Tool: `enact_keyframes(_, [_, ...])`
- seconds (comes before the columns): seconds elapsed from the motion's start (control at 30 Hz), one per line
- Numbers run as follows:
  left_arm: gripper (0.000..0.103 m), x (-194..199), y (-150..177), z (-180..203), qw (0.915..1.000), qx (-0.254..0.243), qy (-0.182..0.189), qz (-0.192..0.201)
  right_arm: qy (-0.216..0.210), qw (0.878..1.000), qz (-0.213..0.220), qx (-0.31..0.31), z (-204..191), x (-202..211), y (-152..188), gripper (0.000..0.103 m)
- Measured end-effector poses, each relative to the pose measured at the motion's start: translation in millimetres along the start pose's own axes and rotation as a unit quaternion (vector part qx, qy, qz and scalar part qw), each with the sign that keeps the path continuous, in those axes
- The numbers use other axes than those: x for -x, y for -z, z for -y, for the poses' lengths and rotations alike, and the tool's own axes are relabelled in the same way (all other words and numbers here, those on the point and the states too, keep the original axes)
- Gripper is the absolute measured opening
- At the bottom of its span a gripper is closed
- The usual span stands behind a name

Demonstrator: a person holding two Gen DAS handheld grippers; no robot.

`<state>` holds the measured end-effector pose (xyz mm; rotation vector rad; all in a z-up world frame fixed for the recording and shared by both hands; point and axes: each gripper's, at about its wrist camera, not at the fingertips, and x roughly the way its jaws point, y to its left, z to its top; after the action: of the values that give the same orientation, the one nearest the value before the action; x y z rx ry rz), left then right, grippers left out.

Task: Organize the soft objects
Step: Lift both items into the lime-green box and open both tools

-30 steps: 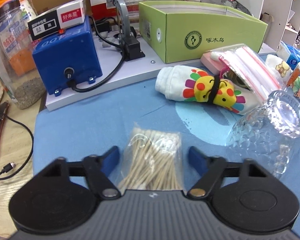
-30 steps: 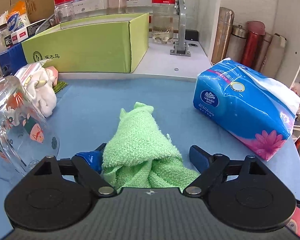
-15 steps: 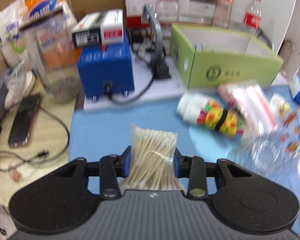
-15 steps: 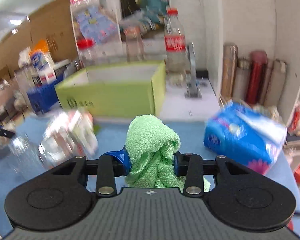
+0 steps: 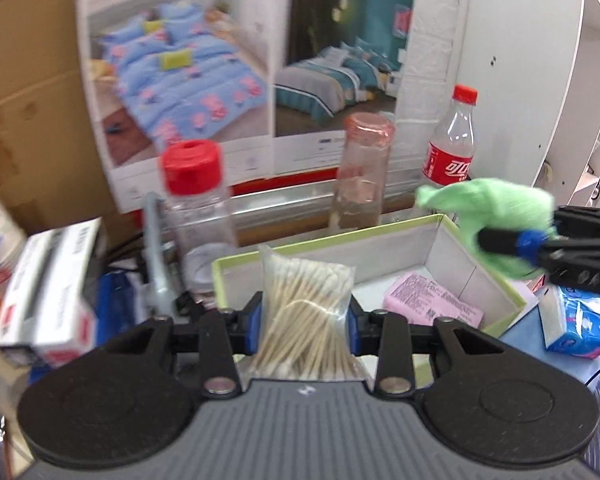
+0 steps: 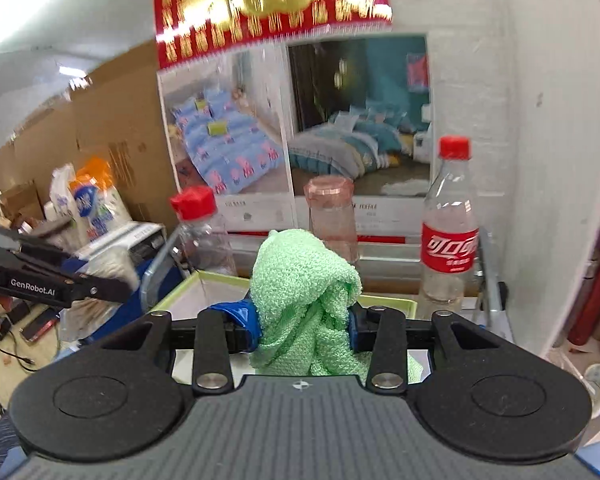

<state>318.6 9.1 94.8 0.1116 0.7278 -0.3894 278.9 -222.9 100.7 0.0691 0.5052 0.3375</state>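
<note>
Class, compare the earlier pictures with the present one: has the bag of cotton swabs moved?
Yes. The bag of cotton swabs, shut in the left gripper, has left the blue mat and risen to the green box.

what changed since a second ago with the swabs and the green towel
Both were grabbed and lifted off the blue mat. The left tool closed on the bag of cotton swabs; the right tool closed on the green towel. Both now hang over the green box. The pink packet is visible inside it. The bottles behind stayed put.

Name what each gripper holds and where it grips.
Left gripper: bag of cotton swabs, pinched across its middle. Right gripper: green towel, clamped around its bunched middle.
</note>
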Motion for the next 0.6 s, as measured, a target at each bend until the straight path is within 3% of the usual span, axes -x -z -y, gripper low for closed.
enact_keyframes(0.2, [0.042, -68, -4, 17, 0.999, -0.011, 0.001, -0.042, -0.011, 0.998, -0.064, 0.004, 6, -57, 16, 0.029])
enact_keyframes(0.23, [0.052, -74, -3, 18, 0.9989, -0.012, -0.004, -0.045, -0.012, 0.997, -0.074, 0.004, 6, -65, 19, 0.029])
enact_keyframes(0.27, [0.078, -78, -2, 19, 0.9988, -0.013, -0.01, -0.047, -0.012, 0.997, -0.079, -0.001, 7, -71, 22, 0.031])
enact_keyframes(0.33, [0.095, -79, 1, 20, 0.9991, -0.013, -0.025, -0.031, -0.003, 0.994, -0.104, -0.023, 10, -81, 25, 0.034])
enact_keyframes(0.37, [0.096, -75, 1, 20, 0.9992, -0.016, -0.028, -0.021, 0.006, 0.993, -0.115, -0.033, 11, -83, 25, 0.035])
enact_keyframes(0.4, [0.096, -71, 1, 20, 0.9993, -0.02, -0.029, -0.015, 0.009, 0.993, -0.11, -0.041, 13, -82, 24, 0.037])
enact_keyframes(0.6, [0.099, -35, 8, 32, 0.9978, -0.04, -0.048, 0.019, 0.008, 0.996, 0.015, -0.09, 18, -33, 8, 0.046])
